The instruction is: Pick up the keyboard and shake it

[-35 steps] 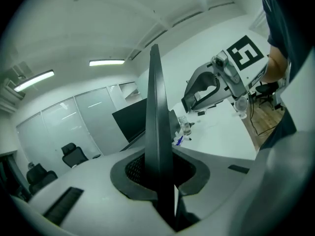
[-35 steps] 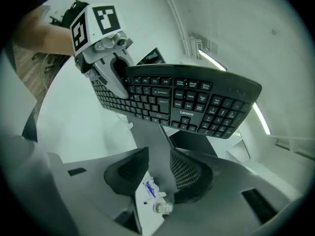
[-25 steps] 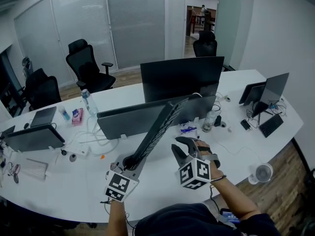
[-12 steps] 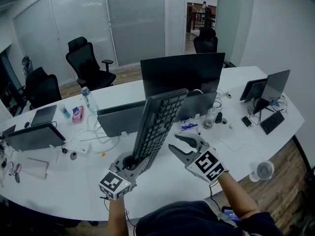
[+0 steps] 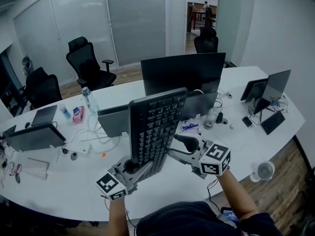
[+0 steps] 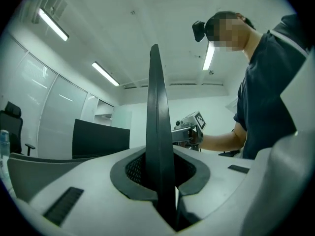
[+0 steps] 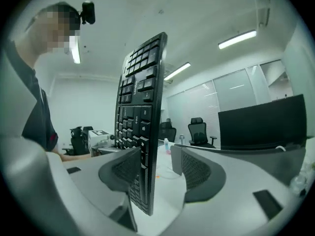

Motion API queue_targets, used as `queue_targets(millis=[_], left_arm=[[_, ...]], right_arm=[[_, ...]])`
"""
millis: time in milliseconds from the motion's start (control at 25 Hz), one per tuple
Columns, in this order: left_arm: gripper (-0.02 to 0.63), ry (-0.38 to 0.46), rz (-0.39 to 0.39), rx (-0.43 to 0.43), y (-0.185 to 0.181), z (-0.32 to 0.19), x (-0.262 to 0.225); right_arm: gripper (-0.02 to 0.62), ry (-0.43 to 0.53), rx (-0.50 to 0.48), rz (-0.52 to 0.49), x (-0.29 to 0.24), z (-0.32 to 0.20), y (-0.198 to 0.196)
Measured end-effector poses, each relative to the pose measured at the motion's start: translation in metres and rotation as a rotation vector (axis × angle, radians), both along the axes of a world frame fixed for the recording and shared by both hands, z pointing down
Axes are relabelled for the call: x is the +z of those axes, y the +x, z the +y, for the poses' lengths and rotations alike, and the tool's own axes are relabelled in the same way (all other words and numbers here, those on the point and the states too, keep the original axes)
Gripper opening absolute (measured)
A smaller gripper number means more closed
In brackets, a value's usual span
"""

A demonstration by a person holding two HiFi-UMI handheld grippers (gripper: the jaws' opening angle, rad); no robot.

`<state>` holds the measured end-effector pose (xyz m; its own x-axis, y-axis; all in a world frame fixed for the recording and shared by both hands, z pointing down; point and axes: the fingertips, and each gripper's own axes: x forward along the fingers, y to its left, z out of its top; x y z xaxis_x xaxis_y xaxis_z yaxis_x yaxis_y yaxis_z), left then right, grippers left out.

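Observation:
The black keyboard (image 5: pixel 155 132) stands nearly upright above the desk, its keys facing the head view. My left gripper (image 5: pixel 130 167) is shut on its lower end; in the left gripper view the keyboard (image 6: pixel 158 146) appears edge-on, clamped between the pads. My right gripper (image 5: pixel 180 146) sits at the keyboard's lower right edge. Its jaws have just been opening and now stand wide. In the right gripper view the keyboard (image 7: pixel 140 107) has its edge between the jaws, near the left pad (image 7: pixel 123 168), with a clear gap to the right pad (image 7: pixel 197 173).
A large monitor (image 5: pixel 183 75) and a lower monitor back (image 5: pixel 115 119) stand right behind the keyboard. A water bottle (image 5: pixel 88 101), a laptop (image 5: pixel 34 136), a glass bottle (image 5: pixel 209 120) and small screens (image 5: pixel 268 90) are on the white desk (image 5: pixel 64 181). Office chairs (image 5: pixel 86 65) stand beyond.
The keyboard has turned from a slanted, edge-on pose to upright with its keys toward the head camera. The right gripper rolled, closed in on the keyboard's edge and its jaws opened wide.

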<state>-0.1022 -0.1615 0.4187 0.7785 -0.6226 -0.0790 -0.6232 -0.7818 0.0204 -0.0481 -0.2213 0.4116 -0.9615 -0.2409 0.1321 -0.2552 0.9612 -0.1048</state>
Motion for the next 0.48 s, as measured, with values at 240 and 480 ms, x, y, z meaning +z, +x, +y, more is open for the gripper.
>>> queue_targets(millis=[240, 480], left_arm=[[0.078, -0.010, 0.060, 0.103, 0.004, 0.012, -0.004], [0.078, -0.045, 0.057, 0.157, 0.018, 0.015, 0.006]], right_arm=[[0.239, -0.163, -0.214, -0.206, -0.022, 0.025, -0.006], [0.238, -0.194, -0.300, -0.262, -0.033, 0.035, -0.016]])
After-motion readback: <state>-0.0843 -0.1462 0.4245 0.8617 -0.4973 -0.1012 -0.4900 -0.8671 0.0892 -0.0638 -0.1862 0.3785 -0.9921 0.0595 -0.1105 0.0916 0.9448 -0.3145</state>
